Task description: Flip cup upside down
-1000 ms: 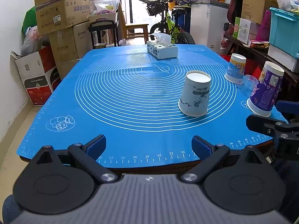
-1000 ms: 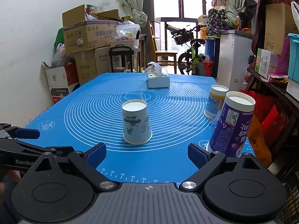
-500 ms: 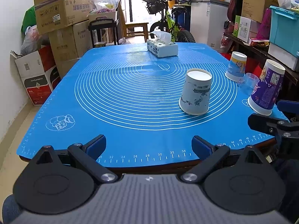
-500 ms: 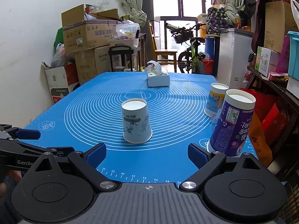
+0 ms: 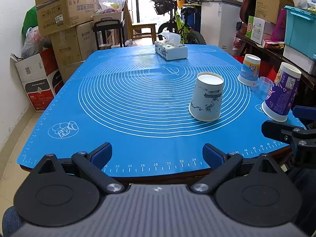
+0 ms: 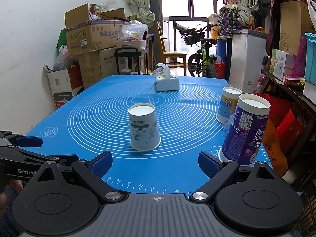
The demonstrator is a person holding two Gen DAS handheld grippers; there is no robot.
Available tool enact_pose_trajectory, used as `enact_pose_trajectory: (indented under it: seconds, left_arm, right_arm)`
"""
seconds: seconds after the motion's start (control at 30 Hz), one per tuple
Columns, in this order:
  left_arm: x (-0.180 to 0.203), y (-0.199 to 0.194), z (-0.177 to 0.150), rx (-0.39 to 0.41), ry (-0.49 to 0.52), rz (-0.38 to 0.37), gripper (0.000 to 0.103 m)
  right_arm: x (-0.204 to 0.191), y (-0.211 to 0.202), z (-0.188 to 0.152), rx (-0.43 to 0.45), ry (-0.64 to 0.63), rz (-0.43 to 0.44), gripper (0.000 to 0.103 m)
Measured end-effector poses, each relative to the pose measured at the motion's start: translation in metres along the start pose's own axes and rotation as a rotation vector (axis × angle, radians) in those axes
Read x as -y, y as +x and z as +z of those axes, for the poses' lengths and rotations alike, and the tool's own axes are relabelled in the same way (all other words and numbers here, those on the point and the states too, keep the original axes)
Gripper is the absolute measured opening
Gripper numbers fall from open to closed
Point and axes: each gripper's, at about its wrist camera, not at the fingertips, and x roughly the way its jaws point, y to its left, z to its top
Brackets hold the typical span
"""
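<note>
A white paper cup with a blue ink print (image 5: 206, 97) stands upside down, mouth on the blue mat (image 5: 122, 102); it also shows in the right wrist view (image 6: 143, 129). My left gripper (image 5: 157, 155) is open and empty at the table's near edge, well short of the cup and to its left. My right gripper (image 6: 155, 164) is open and empty at the near edge, with the cup ahead between its fingers' line. The right gripper shows at the right edge of the left wrist view (image 5: 292, 132).
A purple cup (image 6: 244, 130), a clear plastic cup (image 5: 261, 87) and a blue-and-yellow cup (image 6: 228, 104) stand along the mat's right edge, the paper ones upside down. A tissue box (image 6: 166, 81) sits at the far end. Boxes and shelves crowd both sides.
Both views have shifted only slightly; the cups have not moved and both grippers stay open.
</note>
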Motion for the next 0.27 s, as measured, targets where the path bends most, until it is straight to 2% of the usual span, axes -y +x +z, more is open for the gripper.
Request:
enact_pose_trajectory:
  seconds: [0.27]
  left_arm:
    - [0.0010, 0.0002, -0.0006, 0.001, -0.001, -0.002, 0.097]
  right_arm:
    - [0.0005, 0.0011, -0.0009, -0.002, 0.000, 0.001, 0.094]
